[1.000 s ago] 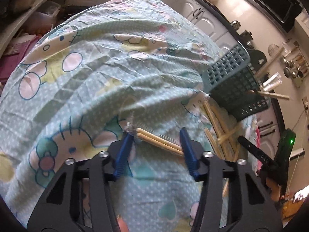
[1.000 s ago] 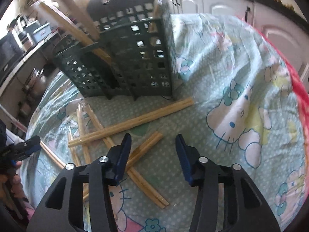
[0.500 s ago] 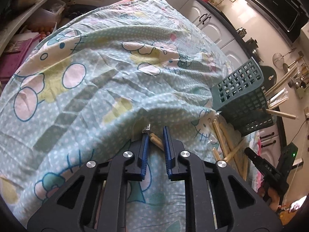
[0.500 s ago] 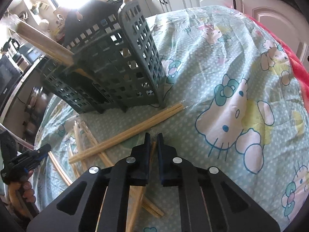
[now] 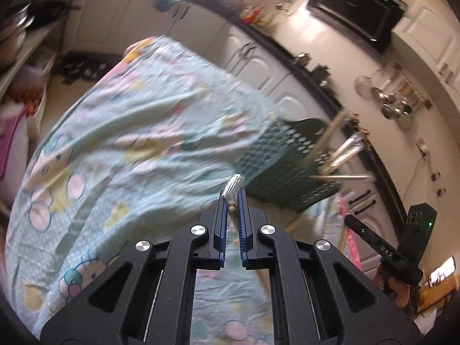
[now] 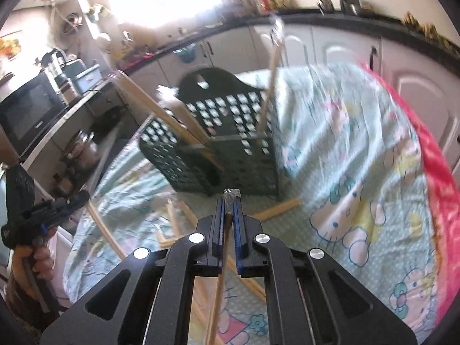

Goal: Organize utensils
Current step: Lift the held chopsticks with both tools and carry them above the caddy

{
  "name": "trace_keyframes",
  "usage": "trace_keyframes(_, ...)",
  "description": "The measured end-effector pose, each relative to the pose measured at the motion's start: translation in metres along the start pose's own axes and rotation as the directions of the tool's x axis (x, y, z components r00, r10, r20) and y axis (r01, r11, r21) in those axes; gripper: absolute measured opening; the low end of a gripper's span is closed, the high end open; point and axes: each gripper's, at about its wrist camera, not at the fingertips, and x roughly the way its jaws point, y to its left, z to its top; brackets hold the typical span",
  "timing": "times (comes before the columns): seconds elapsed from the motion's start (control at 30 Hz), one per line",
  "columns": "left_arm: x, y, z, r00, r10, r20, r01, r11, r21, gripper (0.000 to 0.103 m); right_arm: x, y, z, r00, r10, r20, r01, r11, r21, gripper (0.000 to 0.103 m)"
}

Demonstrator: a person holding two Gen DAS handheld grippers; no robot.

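Basket on the cloth, chopsticks in it and before it

The basket (image 6: 230, 149) stands on the tablecloth (image 6: 345, 149); wrapped chopsticks (image 6: 267, 92) lean inside it; loose chopsticks (image 6: 276, 210) lie on the cloth in front of it and to its left; a counter (image 6: 330, 15) runs behind; a microwave (image 6: 26, 109) sits left.

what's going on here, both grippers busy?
Yes. A person is sorting wrapped chopstick pairs into the dark green slotted basket on a cartoon-print cloth. Both jaws have just closed: the left gripper is shut on one wrapped pair, the right gripper on another pair. Several pairs already stand in the basket; more lie loose on the cloth.
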Motion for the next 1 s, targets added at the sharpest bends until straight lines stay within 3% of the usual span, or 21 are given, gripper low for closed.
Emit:
trace_keyframes(0.4, -0.020, -0.069, 0.028, 0.992, -0.114, 0.058, 0.104, 0.982, 0.157, 0.003, -0.049, 0.048, 0.025, 0.992, 0.060, 0.112, -0.044, 0.990, -0.133, 0.006)
trace_keyframes(0.63, -0.039, -0.101, 0.055, 0.979, -0.155, 0.132, 0.121, 0.965, 0.235, 0.003, -0.071, 0.063, 0.048, 0.977, 0.088, 0.194, -0.055, 0.983, -0.174, 0.006)
trace_keyframes(0.8, -0.053, -0.119, 0.077, 0.966, -0.176, 0.191, 0.121, 0.955, 0.269, 0.003, -0.090, 0.071, 0.072, 0.957, 0.100, 0.274, -0.044, 0.978, -0.202, 0.006)
trace_keyframes(1.0, -0.064, -0.140, 0.109, 0.952, -0.156, 0.264, 0.066, 0.944, 0.322, 0.003, -0.109, 0.081, 0.107, 0.907, 0.116, 0.406, -0.018, 0.972, -0.236, 0.006)
